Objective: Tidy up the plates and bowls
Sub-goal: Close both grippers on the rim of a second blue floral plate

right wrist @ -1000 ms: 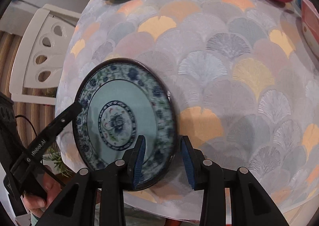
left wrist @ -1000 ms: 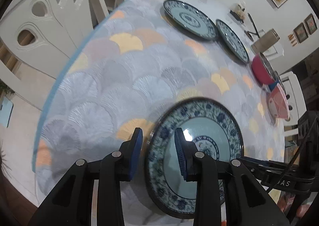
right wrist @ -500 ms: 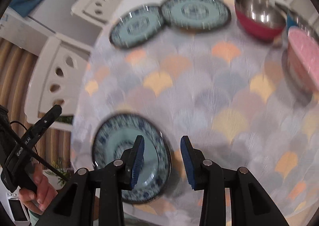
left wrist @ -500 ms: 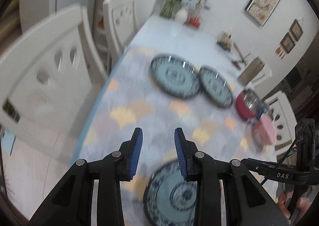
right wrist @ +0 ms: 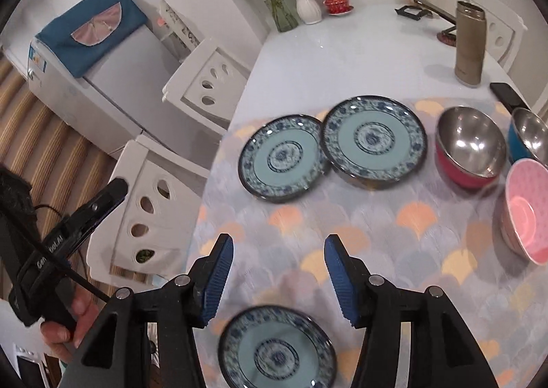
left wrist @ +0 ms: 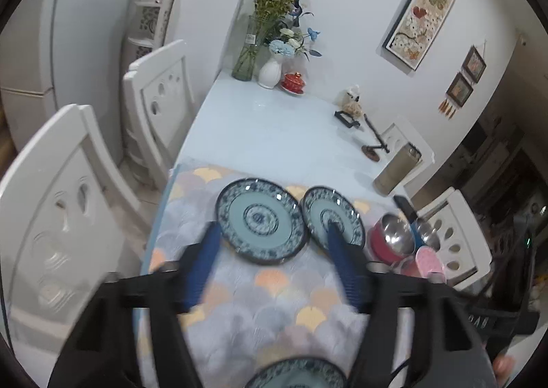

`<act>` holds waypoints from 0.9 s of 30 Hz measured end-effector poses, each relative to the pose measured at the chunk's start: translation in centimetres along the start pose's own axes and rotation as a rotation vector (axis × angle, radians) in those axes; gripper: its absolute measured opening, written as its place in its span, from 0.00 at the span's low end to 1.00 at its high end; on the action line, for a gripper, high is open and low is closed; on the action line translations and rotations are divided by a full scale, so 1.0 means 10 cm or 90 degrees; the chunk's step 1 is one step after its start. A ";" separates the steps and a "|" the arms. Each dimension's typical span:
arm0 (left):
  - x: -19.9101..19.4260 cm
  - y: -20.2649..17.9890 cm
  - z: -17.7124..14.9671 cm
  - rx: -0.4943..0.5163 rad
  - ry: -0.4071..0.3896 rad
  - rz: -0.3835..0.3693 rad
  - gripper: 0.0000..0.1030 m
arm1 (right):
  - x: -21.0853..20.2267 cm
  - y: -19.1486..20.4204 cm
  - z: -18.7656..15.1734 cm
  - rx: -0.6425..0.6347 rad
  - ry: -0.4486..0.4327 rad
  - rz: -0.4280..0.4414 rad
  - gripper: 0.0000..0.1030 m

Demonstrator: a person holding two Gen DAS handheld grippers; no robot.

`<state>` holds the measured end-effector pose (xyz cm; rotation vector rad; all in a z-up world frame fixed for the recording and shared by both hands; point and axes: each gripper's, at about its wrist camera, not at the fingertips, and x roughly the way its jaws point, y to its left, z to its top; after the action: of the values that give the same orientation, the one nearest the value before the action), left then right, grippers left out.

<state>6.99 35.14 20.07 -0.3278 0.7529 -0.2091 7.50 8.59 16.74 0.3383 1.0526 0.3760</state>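
Observation:
Three blue-patterned plates lie on the scale-patterned cloth. One near plate [right wrist: 277, 347] lies below my right gripper [right wrist: 279, 271], which is open and empty above the table. Two far plates [right wrist: 284, 157] [right wrist: 375, 141] overlap slightly; they also show in the left wrist view [left wrist: 260, 220] [left wrist: 334, 216]. My left gripper [left wrist: 270, 258] is open and empty, raised above the cloth. The near plate shows at the bottom edge of the left wrist view [left wrist: 298, 374]. A red steel bowl [right wrist: 471, 151], a blue steel bowl [right wrist: 529, 136] and a pink bowl [right wrist: 527, 211] stand at the right.
A tan flask [right wrist: 469, 45], a dark phone [right wrist: 510, 97], vases of flowers [right wrist: 308, 4] and small items stand on the white far half of the table. White chairs [right wrist: 154, 203] line the left side. My left hand-held gripper shows at the left [right wrist: 65, 234].
Both grippers have risen away from the near plate, tilted up toward the far table, and opened wider. The near plate stays on the cloth.

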 end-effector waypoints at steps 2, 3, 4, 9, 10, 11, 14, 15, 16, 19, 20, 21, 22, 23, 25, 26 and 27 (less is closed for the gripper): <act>0.17 0.08 0.10 -0.012 0.003 -0.006 0.67 | 0.10 0.01 0.06 0.005 0.008 -0.002 0.53; 0.26 0.12 0.14 -0.015 0.011 -0.003 0.67 | 0.16 -0.01 0.10 0.008 0.014 -0.004 0.53; 0.41 0.17 0.19 -0.019 0.021 0.003 0.67 | 0.23 -0.02 0.13 0.011 0.020 -0.007 0.53; 1.05 0.40 0.28 -0.036 0.070 0.025 0.66 | 0.73 -0.16 0.27 0.033 0.051 -0.031 0.53; 1.23 0.45 0.28 -0.039 0.088 0.025 0.65 | 0.83 -0.20 0.28 0.037 0.056 -0.041 0.53; 1.34 0.49 0.28 -0.040 0.098 0.028 0.65 | 0.93 -0.25 0.29 0.044 0.064 -0.047 0.53; 1.69 0.58 0.28 -0.041 0.124 0.033 0.59 | 1.26 -0.37 0.35 0.079 0.094 -0.042 0.53; 1.79 0.60 0.30 -0.040 0.132 0.028 0.56 | 1.35 -0.39 0.37 0.085 0.101 -0.047 0.53; 1.90 0.63 0.31 -0.039 0.142 0.023 0.56 | 1.41 -0.41 0.39 0.087 0.104 -0.049 0.53; 2.18 0.69 0.34 -0.030 0.168 0.014 0.56 | 1.59 -0.43 0.46 0.084 0.108 -0.062 0.53; 2.27 0.71 0.34 -0.025 0.177 0.014 0.56 | 1.63 -0.43 0.48 0.081 0.109 -0.067 0.53; 2.33 0.73 0.35 -0.022 0.183 0.012 0.54 | 1.69 -0.44 0.51 0.080 0.111 -0.071 0.53; 2.40 0.74 0.35 -0.020 0.190 0.004 0.52 | 1.73 -0.45 0.53 0.081 0.113 -0.075 0.53; 2.44 0.76 0.35 -0.021 0.196 0.000 0.51 | 1.76 -0.45 0.54 0.081 0.115 -0.077 0.53; 2.52 0.78 0.35 -0.017 0.202 -0.003 0.49 | 1.84 -0.47 0.56 0.083 0.119 -0.083 0.53; 2.57 0.79 0.36 -0.014 0.204 -0.003 0.48 | 1.87 -0.49 0.57 0.085 0.120 -0.085 0.53; 2.60 0.80 0.36 -0.012 0.206 -0.001 0.44 | 1.91 -0.51 0.56 0.085 0.122 -0.086 0.52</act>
<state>28.58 35.54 3.18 -0.3156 1.0750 -0.2598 21.61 12.26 2.33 0.3529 1.2850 0.2192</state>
